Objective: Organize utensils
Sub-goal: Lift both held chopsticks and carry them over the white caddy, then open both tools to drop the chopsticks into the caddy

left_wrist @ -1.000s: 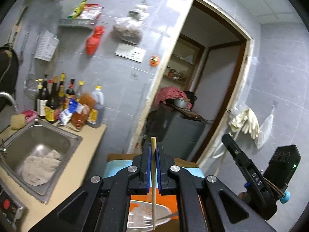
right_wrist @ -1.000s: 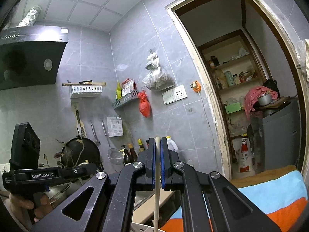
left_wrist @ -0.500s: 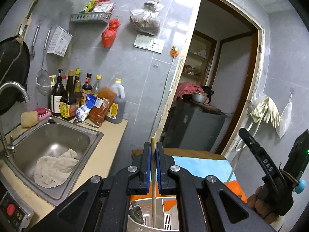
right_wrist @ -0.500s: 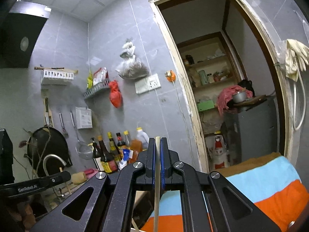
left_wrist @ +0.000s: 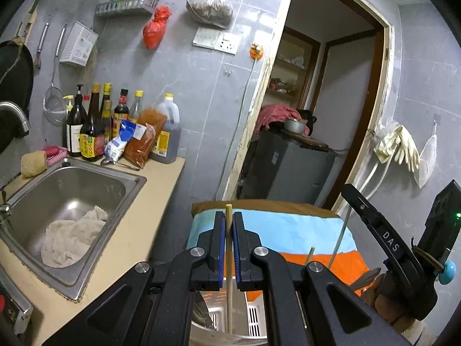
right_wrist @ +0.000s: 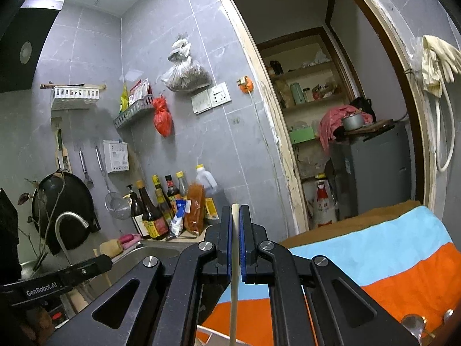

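Note:
In the left wrist view my left gripper is shut on a wooden chopstick that stands upright. Its lower end hangs over a white slotted holder beside a metal rim. At the right edge the right gripper carries a thin chopstick, and another stick tip pokes up nearby. In the right wrist view my right gripper is shut on a pale chopstick, also upright. Two spoons lie at the lower right on the striped cloth.
A steel sink holding a rag sits in the beige counter at the left, with several sauce bottles behind it. A doorway with a grey fridge lies ahead. Rubber gloves hang at the right.
Both grippers have sunk with their chopsticks still clamped. The sink, the counter and the striped cloth now fill more of the views, and the white holder shows under the left chopstick.

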The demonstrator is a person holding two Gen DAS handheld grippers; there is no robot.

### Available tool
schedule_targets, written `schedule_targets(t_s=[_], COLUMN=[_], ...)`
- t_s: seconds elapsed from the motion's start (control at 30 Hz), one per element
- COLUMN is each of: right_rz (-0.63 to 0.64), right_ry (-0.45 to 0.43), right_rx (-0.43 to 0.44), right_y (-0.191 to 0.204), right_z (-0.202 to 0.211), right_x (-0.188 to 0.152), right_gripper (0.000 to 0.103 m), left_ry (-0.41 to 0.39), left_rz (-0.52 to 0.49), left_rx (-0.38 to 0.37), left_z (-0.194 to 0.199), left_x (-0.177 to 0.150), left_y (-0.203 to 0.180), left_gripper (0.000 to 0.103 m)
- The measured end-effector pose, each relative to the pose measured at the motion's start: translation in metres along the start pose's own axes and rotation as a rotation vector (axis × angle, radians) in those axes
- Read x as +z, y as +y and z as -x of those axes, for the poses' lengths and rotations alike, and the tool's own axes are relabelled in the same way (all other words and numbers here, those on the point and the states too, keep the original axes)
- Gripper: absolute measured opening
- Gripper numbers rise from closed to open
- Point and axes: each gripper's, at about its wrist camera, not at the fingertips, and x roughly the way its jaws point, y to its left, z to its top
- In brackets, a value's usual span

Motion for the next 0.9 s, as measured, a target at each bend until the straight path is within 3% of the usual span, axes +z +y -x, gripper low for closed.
schedule_targets(t_s=[0.33, 0.47, 0.63, 0.77, 0.83, 0.9], right_rz=[-0.006, -0.019, -0.019, -0.02, -0.017, -0.006], right_ry=[0.05, 0.054, 0.037, 0.01, 0.001, -0.01], right_rx=[0.019, 0.03, 0.024, 0.017, 0.012, 0.002], right_y=[0.001, 0.0, -0.002, -0.009, -0.013, -0.018], right_z=[0.001, 0.005, 0.017, 0.032, 0.038, 0.047], right_x=[-0.004, -0.003, 0.006, 0.018, 0.024, 0.031], right_gripper=[0.009, 0.034, 0.035, 0.05, 0.052, 0.065], left_ry=[0.048, 0.052, 0.017, 0.011, 0.003, -0.018], left_rz=[0.076, 0.101, 0.111, 0.113, 0.108, 0.1], left_rx=[-0.034, -0.034, -0.053, -0.053, -0.054, -0.057], left_z=[-0.002, -0.001, 0.006, 0.007, 0.008, 0.012], left_x=[0.0, 0.001, 0.004, 0.005, 0.005, 0.006], left_y=[0.009, 0.011, 0.006, 0.002, 0.0, -0.007], left_gripper=[0.005, 0.008, 0.034, 0.037, 0.041, 0.053])
